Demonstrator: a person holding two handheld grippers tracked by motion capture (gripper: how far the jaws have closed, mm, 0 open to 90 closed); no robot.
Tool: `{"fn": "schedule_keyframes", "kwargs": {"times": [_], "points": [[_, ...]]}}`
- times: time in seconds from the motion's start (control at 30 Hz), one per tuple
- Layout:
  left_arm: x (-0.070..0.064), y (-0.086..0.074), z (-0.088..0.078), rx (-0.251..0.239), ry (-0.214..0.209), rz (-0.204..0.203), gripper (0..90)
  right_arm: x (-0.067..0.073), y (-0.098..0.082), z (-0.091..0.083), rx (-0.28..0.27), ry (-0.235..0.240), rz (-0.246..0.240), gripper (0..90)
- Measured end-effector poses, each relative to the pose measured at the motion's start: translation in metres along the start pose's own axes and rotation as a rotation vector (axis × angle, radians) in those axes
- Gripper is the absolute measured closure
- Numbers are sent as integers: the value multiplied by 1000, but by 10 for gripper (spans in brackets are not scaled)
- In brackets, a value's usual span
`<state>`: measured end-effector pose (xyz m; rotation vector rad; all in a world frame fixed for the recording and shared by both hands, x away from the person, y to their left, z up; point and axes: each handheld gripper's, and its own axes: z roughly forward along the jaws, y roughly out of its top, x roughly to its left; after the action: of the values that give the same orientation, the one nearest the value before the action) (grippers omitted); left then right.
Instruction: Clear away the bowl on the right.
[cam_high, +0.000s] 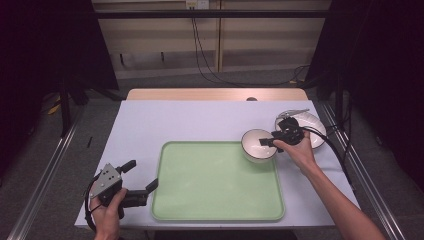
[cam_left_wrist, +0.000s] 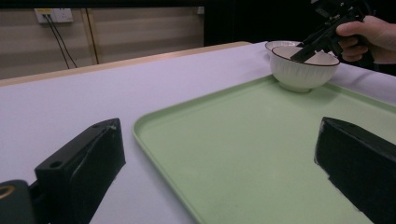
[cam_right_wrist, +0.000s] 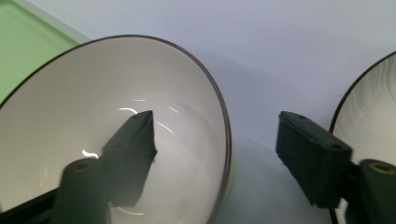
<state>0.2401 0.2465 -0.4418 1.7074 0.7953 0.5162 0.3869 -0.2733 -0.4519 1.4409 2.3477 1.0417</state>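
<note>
White tabletop (cam_high: 150, 125), bowl (cam_high: 258, 145) down on green tray (cam_high: 215, 182) corner; right gripper (cam_high: 272, 142) astride rim, unclamped. Lift straight out, no snagging. Left gripper (cam_high: 142, 182) gaping, idle.

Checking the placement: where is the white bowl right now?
In the high view the white bowl sits on the green tray's far right corner, beside the plate.

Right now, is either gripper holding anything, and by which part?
Nothing is held. The right gripper straddles the bowl rim, one jaw inside, one outside, pads clear of it. The left gripper is open beside the tray.
</note>
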Motion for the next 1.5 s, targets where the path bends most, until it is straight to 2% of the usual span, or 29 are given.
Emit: {"fn": "schedule_keyframes", "kwargs": {"times": [0.17,0.27,0.43,0.47,0.6,0.63,0.77,0.83,0.9,0.97,1.03,1.13,1.33,1.4,1.47,1.5], "points": [[1,0,-1,-1,7,5,17,-1,2,-3,-46,2,10,57],[1,0,-1,-5,0,-1,17,-1,2,-4,-57,3,3,26],[1,0,-1,-3,4,2,17,-1,2,-7,-76,20,5,30],[1,0,-1,-3,3,1,17,-1,2,-7,-75,-2,3,29],[1,0,-2,-3,6,1,17,1,0,-7,-94,-30,-15,28],[1,0,-1,-2,5,-1,17,3,-2,-8,-105,-54,-25,28],[1,0,-1,-4,-5,-2,17,5,-2,-10,-124,-59,-26,28],[1,0,0,-4,-4,-1,17,4,-2,-15,-165,-57,-31,24],[1,0,0,-2,-5,1,17,4,-2,-17,-174,-66,-26,24],[0,1,0,-6,-1,1,17,4,-4,-25,-214,-62,-31,24],[0,0,1,-6,-9,-2,17,4,-5,-27,-221,-62,-28,23],[0,0,1,-5,-6,-2,17,5,-10,-39,-263,-84,-37,16],[-1,0,3,0,-1,-2,17,8,-15,-49,-281,-97,-46,20],[-1,0,3,1,-6,-3,17,9,-19,-54,-299,-66,-19,26],[-1,0,3,1,-1,-1,17,8,-21,-55,-303,-65,-18,26],[-1,0,4,-4,-10,-7,17,8,-23,-57,-305,-87,-23,26]]}}
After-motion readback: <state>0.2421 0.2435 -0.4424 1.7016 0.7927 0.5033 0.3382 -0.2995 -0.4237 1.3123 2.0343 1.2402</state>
